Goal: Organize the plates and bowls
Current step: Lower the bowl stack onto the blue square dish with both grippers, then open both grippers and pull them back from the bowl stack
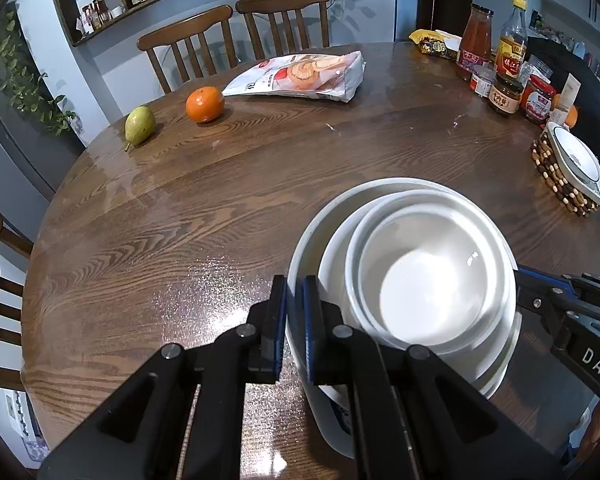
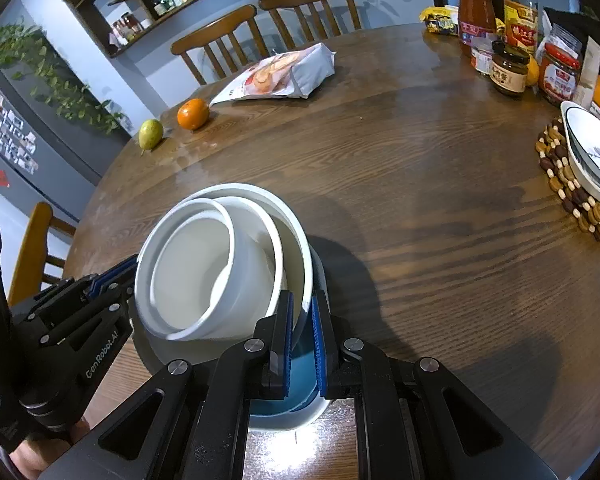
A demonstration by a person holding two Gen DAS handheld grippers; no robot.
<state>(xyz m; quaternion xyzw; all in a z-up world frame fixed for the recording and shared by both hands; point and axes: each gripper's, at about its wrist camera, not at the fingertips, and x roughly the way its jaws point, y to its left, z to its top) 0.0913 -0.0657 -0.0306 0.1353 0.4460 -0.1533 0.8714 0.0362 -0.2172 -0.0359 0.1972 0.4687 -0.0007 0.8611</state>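
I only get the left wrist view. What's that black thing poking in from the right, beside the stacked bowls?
Observer: That's the right gripper. Its fingers pinch the rim of the biggest bowl.
Operator: Is that bowl white all over?
Observer: No. From the right wrist view, its outside shows blue-green between the fingers.
Operator: And who holds the gripper I'm looking along?
Observer: A person. A hand shows under the left gripper.
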